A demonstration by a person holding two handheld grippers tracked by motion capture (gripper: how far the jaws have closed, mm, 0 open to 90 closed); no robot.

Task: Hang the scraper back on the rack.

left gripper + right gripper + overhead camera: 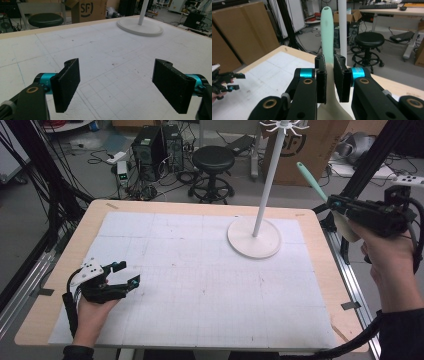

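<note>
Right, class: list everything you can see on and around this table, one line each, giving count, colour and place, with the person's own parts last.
Spatula: one, mint-green handle with cream blade, held in the air at the table's right edge.
Stand: one, white, round base and tall pole, far right part of the mat.
Mat: one, white with a faint grid, covering the tabletop.
Table: one, light wood rim around the mat.
Stool: one, black, on the floor beyond the table.
Cardboard box: one, brown, on the floor behind the stand.
Computer towers: two, black, on the floor, far left of the stool.
Left gripper: one, black with blue joints, resting low at the mat's near left, jaws wide apart.
Right gripper: one, black, raised, jaws clamped on the spatula.
</note>
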